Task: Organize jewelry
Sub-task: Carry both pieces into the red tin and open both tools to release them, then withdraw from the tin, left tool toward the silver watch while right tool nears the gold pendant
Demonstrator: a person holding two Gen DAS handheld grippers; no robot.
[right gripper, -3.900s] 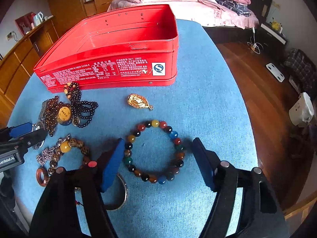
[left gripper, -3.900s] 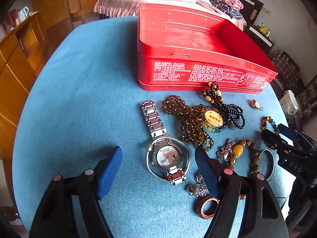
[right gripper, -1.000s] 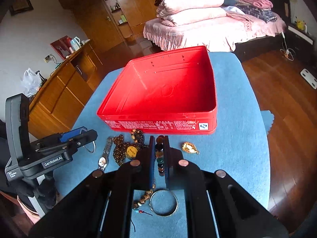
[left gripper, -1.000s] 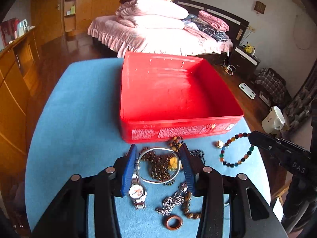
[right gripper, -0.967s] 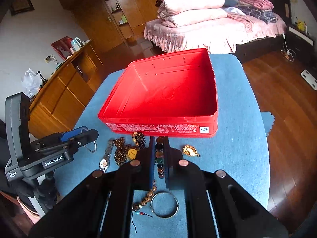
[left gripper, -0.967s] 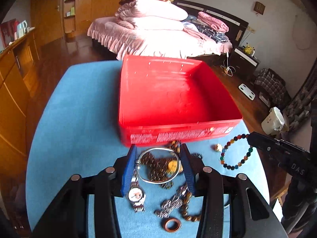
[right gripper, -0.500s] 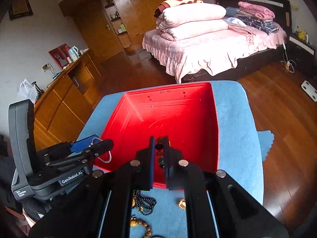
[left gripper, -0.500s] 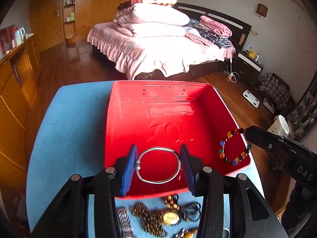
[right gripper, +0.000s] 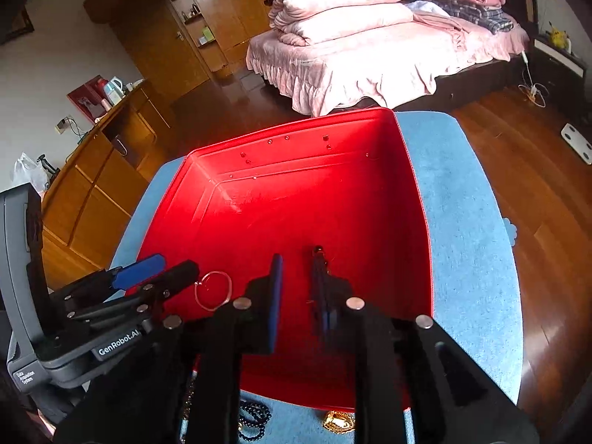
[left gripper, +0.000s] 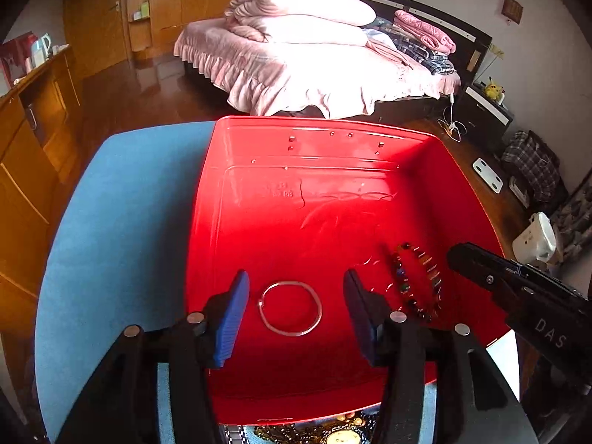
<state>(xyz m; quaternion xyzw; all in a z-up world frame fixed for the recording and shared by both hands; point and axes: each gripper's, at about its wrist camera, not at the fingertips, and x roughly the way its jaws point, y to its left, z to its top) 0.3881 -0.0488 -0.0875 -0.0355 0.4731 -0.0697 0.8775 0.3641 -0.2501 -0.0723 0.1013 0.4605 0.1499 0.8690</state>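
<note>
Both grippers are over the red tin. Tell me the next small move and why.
Probably lift both grippers clear and go back for the pieces lying in front of the red tin. The left gripper is opening and the silver bangle sits apart from its pads over the tin floor. The right gripper is opening too, and the beaded bracelet is loose inside the tin.

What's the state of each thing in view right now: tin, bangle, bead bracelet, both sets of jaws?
Red tin: open, no lid on it.
Silver bangle: loose in the tin, touching neither blue pad.
Beaded bracelet: in the tin, blurred.
Left gripper: jaws opening, bangle between them, ungripped.
Right gripper: jaws opening, nothing visible between them.
</note>
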